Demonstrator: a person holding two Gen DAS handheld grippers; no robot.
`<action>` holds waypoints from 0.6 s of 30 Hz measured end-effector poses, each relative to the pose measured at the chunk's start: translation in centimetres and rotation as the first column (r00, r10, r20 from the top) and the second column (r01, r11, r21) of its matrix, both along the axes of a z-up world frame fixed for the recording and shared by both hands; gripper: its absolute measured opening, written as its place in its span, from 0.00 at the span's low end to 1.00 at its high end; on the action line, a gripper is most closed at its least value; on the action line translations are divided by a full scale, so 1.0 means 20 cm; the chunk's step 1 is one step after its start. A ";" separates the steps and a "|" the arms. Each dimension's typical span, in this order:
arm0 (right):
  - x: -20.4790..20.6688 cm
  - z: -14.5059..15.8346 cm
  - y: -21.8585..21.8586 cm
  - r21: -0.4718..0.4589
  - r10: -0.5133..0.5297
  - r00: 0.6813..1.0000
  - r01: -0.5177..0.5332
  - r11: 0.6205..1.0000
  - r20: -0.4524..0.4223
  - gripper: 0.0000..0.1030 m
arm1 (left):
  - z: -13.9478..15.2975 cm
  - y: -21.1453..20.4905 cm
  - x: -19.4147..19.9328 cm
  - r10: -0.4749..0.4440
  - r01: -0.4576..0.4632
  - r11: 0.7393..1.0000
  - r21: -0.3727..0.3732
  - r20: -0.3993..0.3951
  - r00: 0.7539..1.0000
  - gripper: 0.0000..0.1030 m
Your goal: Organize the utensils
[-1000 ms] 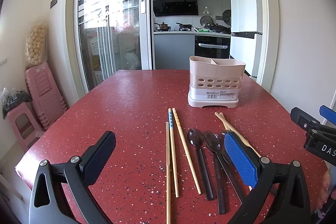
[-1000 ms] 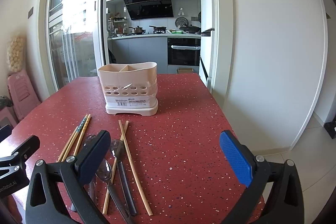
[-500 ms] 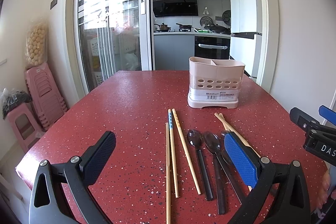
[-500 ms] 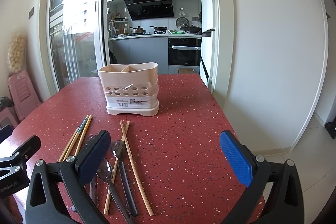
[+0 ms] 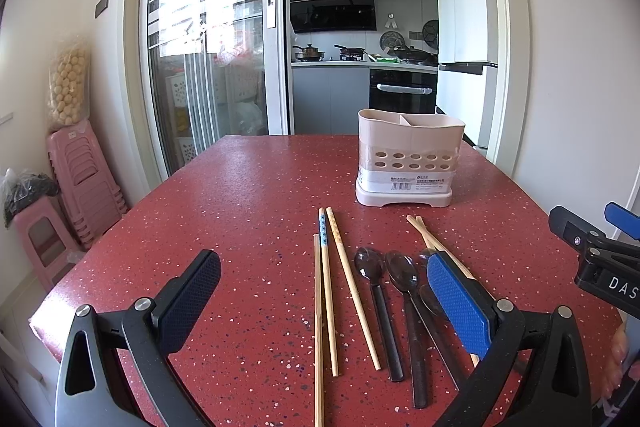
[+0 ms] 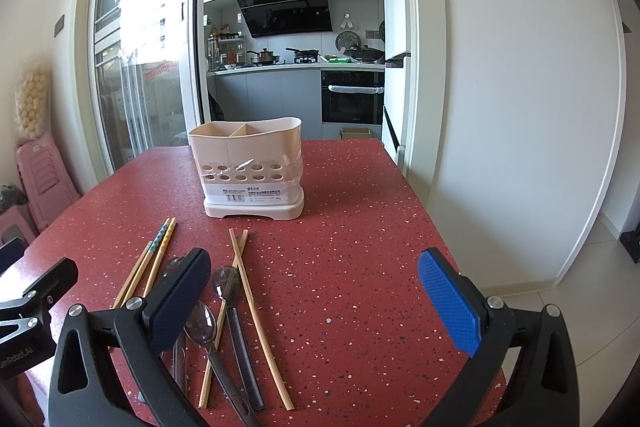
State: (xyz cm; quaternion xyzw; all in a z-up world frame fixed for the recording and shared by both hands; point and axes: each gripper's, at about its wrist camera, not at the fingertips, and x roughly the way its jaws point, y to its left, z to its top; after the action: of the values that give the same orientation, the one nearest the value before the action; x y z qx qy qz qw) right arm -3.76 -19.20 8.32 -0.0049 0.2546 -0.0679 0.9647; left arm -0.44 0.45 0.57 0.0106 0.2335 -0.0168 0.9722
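Note:
A beige two-compartment utensil holder (image 5: pixel 410 157) stands upright on the red speckled table (image 5: pixel 248 195); it also shows in the right wrist view (image 6: pixel 250 167). In front of it lie several wooden chopsticks (image 5: pixel 326 287) and dark clear plastic spoons (image 5: pixel 378 303), side by side. In the right wrist view the chopsticks (image 6: pixel 256 315) and spoons (image 6: pixel 230 311) lie low left. My left gripper (image 5: pixel 324 301) is open and empty above the near table, over the chopsticks. My right gripper (image 6: pixel 314 303) is open and empty, right of the utensils.
Stacked pink stools (image 5: pixel 80 179) stand left of the table. A sliding glass door (image 5: pixel 208 59) and a kitchen lie behind. The table's right edge (image 6: pixel 424 203) drops to a tiled floor beside a white wall.
Both views have shifted very slightly; the grippers stay open and the utensils have not moved.

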 end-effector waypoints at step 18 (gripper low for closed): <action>0.00 -0.01 0.01 0.002 0.004 1.000 -0.004 1.000 -0.005 1.00 | 0.00 -0.01 -0.02 -0.008 0.008 1.000 0.001 0.000 1.000 1.00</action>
State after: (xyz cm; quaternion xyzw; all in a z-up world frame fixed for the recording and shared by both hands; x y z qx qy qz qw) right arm -3.83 -19.07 8.17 -0.0045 0.2572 -0.0657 0.9641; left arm -0.75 0.26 0.59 0.0121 0.2335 -0.0204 0.9721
